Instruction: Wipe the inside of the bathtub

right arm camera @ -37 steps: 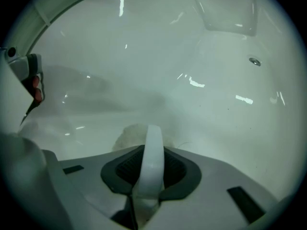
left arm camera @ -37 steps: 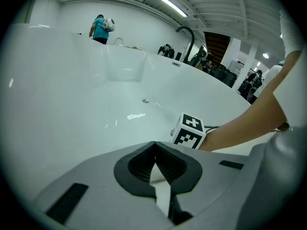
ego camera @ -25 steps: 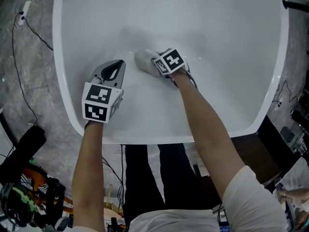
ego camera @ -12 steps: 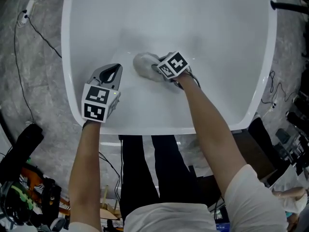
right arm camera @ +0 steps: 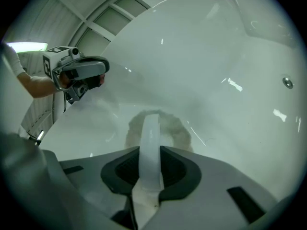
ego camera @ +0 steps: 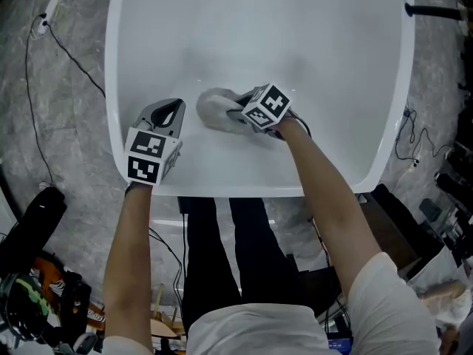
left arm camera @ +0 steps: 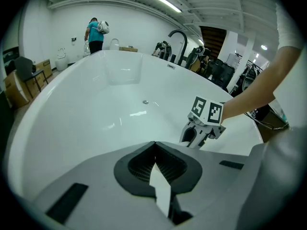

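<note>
The white bathtub [ego camera: 244,186] fills the head view. My right gripper [ego camera: 235,113] reaches down into it and is shut on a round grey-white wiping pad [ego camera: 213,109], which lies pressed flat on the tub's sloping inner wall. In the right gripper view the pad [right arm camera: 177,128] lies just beyond the right gripper [right arm camera: 149,147], with its white strap clamped between the jaws. My left gripper [ego camera: 179,102] hovers over the tub's near left side, shut with nothing in it. In the left gripper view the left gripper [left arm camera: 154,143] points along the tub, with the right gripper [left arm camera: 204,123] ahead.
The drain [left arm camera: 145,101] sits on the tub floor farther along. A black faucet [left arm camera: 180,35] stands at the far rim. Cables [ego camera: 59,43] lie on the grey floor to the tub's left. A person [left arm camera: 95,32] stands far off in the room.
The head view has drawn back, so the tub looks smaller and its near rim higher. The right gripper has slid the pad a little to the left. The left gripper has hardly moved.
</note>
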A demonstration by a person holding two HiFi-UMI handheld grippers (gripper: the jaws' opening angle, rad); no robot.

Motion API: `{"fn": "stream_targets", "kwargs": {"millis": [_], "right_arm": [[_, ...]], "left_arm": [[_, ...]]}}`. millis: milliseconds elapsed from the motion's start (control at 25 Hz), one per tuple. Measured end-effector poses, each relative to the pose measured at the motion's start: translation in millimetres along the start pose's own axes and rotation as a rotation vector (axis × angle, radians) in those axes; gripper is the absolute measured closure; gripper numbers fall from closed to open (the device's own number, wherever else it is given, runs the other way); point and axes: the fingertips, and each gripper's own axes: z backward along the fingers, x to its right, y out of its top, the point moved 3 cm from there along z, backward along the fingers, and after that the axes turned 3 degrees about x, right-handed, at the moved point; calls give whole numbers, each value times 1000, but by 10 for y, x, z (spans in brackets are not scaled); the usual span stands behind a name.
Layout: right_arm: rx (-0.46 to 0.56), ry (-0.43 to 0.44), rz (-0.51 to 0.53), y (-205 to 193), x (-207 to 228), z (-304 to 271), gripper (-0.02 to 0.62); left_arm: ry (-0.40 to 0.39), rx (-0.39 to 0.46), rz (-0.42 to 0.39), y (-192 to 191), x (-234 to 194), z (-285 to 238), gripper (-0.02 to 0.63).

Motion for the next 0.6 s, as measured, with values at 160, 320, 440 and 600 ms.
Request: {"fn": "stream_targets", "kwargs": {"millis": [160, 320, 440, 600], "right_arm": [[-2, 50, 29, 63, -207, 26, 500], [9, 130, 43, 133, -468, 112, 500], [25, 187, 52, 188, -668, 191, 500], [49, 238, 67, 227, -921, 310, 500]], "left_arm": [[-1, -2, -4, -23, -9, 81, 595], [-2, -1, -6, -20, 32, 141, 595], [-4, 3, -6, -15, 52, 173, 595], [-2, 7, -4, -7, 73, 230, 595]]}}
